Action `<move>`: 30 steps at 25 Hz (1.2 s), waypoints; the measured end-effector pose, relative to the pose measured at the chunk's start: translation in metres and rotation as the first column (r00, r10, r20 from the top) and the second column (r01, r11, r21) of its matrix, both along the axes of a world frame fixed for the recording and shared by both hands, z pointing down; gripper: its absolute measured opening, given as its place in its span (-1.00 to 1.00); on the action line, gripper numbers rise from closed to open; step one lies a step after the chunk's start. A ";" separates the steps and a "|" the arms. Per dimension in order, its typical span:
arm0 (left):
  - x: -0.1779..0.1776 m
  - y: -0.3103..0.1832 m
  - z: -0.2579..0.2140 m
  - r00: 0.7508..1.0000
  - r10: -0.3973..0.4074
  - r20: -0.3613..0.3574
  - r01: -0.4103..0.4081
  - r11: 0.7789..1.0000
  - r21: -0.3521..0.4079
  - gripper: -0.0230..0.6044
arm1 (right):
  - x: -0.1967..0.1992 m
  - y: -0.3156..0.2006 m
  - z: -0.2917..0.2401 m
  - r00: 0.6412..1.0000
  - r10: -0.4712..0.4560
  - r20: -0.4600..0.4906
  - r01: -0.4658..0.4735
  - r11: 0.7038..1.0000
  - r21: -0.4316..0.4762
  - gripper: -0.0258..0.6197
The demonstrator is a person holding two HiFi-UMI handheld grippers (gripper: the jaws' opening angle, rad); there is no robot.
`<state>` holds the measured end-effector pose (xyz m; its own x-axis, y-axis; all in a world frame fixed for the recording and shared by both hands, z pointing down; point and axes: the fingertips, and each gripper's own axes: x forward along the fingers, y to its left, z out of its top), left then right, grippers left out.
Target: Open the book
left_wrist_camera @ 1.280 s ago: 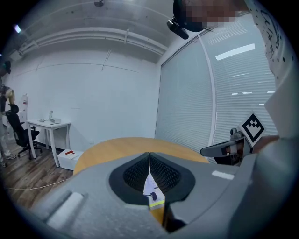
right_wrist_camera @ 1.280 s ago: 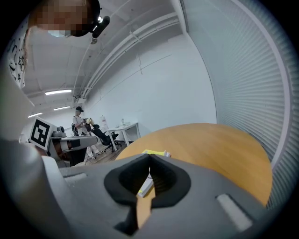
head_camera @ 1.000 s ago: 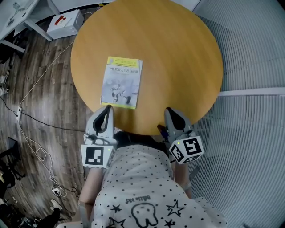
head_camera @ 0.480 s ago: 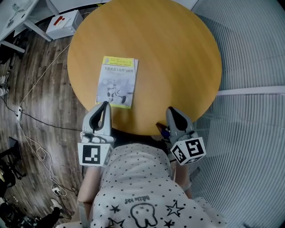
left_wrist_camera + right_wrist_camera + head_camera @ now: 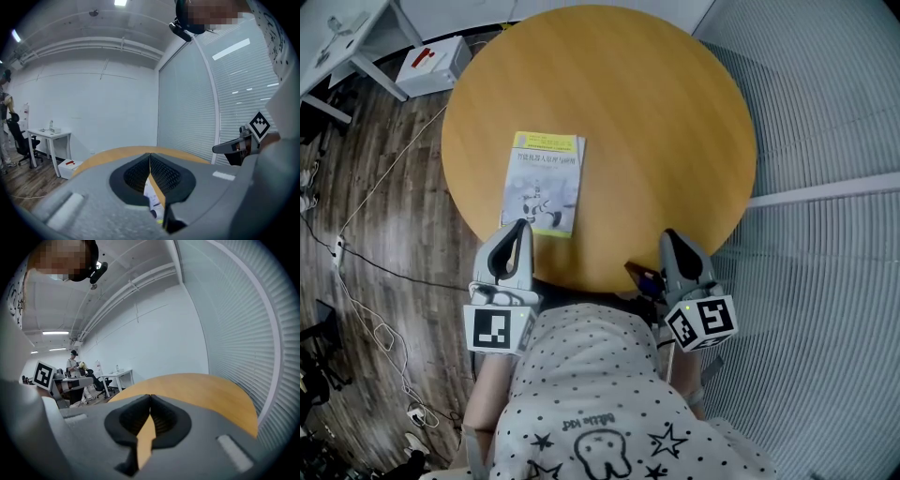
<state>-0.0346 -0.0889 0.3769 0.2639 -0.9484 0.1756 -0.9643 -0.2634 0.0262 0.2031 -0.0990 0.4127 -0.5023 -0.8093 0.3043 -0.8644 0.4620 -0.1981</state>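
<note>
Shifted a touch farther along the near rim than a second ago, my right hand-held gripper (image 5: 671, 238) has edged away from the book (image 5: 544, 183), while my left hand-held gripper (image 5: 521, 225) keeps its spot.

Head view: the book lies closed, cover up, on the left part of the round wooden worktop (image 5: 666, 122). Its near edge is just beyond the left tips, and the right tips are well apart from it.

Left gripper view: the jaws are pressed together with nothing held. A strip of the book's cover shows low down through the gap behind them.

Right gripper view: these jaws meet too, empty, with bare worktop ahead.
</note>
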 end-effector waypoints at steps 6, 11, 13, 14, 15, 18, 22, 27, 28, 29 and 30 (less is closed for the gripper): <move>-0.002 -0.004 -0.004 1.000 0.003 -0.001 -0.003 1.000 0.002 -0.89 | -0.006 -0.001 -0.005 1.000 0.013 0.017 -0.013 1.000 0.011 -0.91; 0.002 -0.008 -0.005 1.000 0.022 -0.001 -0.022 1.000 0.006 -0.89 | -0.007 0.001 -0.001 1.000 0.020 0.014 -0.020 1.000 -0.002 -0.91; 0.003 -0.009 -0.004 1.000 0.026 0.003 -0.026 1.000 -0.001 -0.89 | -0.004 0.002 0.000 0.999 0.031 0.017 -0.031 1.000 -0.006 -0.91; 0.003 -0.009 -0.003 1.000 0.028 0.003 -0.028 1.000 -0.003 -0.89 | -0.003 0.002 0.000 0.999 0.038 0.019 -0.037 0.999 -0.007 -0.91; 0.003 -0.010 -0.003 0.999 0.032 0.001 -0.032 0.999 -0.002 -0.88 | -0.002 0.001 -0.001 0.999 0.044 0.021 -0.044 0.999 -0.007 -0.91; 0.003 -0.011 -0.002 0.999 0.038 -0.006 -0.038 0.999 0.000 -0.88 | 0.002 0.000 -0.001 0.998 0.064 0.024 -0.064 0.998 -0.011 -0.91; 0.005 -0.013 -0.003 0.999 0.042 -0.009 -0.042 0.999 -0.011 -0.89 | 0.006 -0.001 -0.002 0.996 0.082 0.031 -0.081 0.997 -0.017 -0.91; 0.006 -0.015 -0.003 0.999 0.041 -0.012 -0.041 0.999 -0.018 -0.89 | 0.009 -0.002 -0.002 0.996 0.088 0.032 -0.088 0.996 -0.023 -0.91; 0.006 -0.015 -0.002 0.999 0.037 -0.011 -0.037 0.999 -0.023 -0.88 | 0.010 -0.002 -0.001 0.995 0.089 0.033 -0.089 0.996 -0.024 -0.91; 0.006 -0.014 0.000 0.999 0.036 -0.011 -0.036 0.999 -0.023 -0.88 | 0.010 -0.002 0.000 0.995 0.089 0.034 -0.089 0.996 -0.024 -0.91; 0.007 -0.014 0.000 0.999 0.039 -0.011 -0.039 0.999 -0.020 -0.88 | 0.010 -0.002 0.001 0.995 0.088 0.034 -0.088 0.996 -0.025 -0.91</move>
<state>-0.0278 -0.1029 0.3772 0.3027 -0.9336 0.1916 -0.9529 -0.3003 0.0421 0.2133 -0.1014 0.4134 -0.4402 -0.8439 0.3066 -0.8938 0.3794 -0.2390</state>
